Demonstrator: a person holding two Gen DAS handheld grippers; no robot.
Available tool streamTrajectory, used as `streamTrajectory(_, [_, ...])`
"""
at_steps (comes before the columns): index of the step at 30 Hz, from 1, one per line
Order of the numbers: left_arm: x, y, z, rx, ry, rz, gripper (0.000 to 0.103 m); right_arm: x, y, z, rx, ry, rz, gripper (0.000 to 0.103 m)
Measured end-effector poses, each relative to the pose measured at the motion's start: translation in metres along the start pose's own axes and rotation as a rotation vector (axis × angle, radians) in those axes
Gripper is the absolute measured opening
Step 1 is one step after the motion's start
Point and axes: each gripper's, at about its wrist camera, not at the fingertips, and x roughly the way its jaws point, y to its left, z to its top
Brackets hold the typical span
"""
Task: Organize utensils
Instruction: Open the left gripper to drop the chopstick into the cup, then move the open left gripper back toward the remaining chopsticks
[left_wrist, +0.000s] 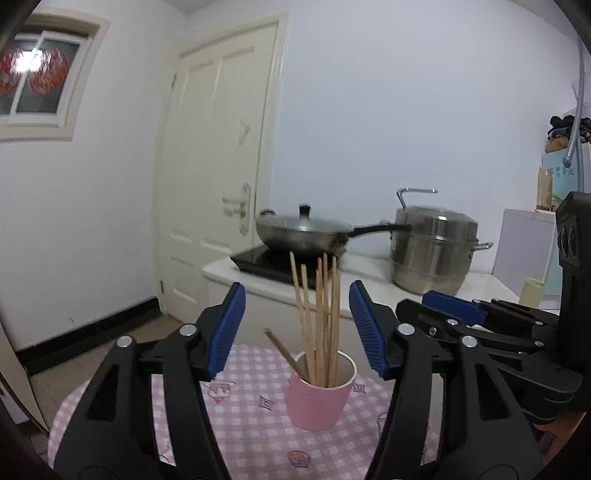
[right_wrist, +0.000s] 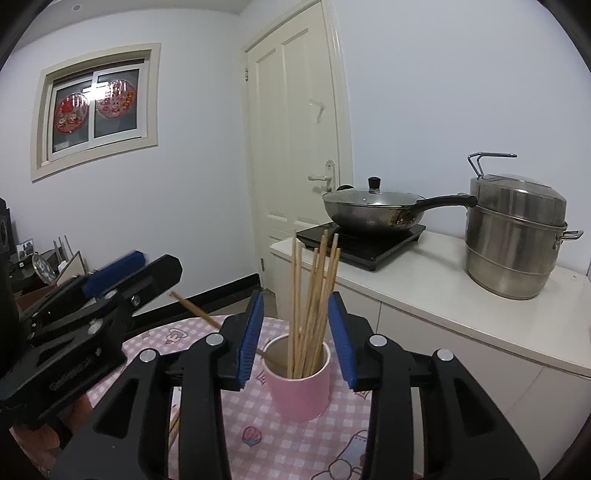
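Your left claw (left_wrist: 297, 328) hangs released. At frame centre, the pink cup (left_wrist: 319, 391) holds the chopsticks (left_wrist: 321, 317); one leans left. Your right claw (right_wrist: 295, 339), also released, could probably tip it off the desk (left_wrist: 251, 435).

Both wrist views look forward and slightly downward, close above the bench (left_wrist: 255, 424). Each faces the pink cup (left_wrist: 318, 397) and the door (left_wrist: 218, 155); both share the wok (right_wrist: 373, 212) behind.
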Motion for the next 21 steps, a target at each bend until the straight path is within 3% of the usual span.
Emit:
streamTrajectory(10, [-0.046,0.027,-0.008,0.004,0.006,0.114,0.060,-0.014,0.028,-0.014,-0.022,0.014,0.057,0.039])
streamTrajectory(21, [-0.074,0.066,-0.027,-0.023,0.049,0.185,0.074,-0.014,0.058,-0.027,-0.042,0.029,0.113,0.042])
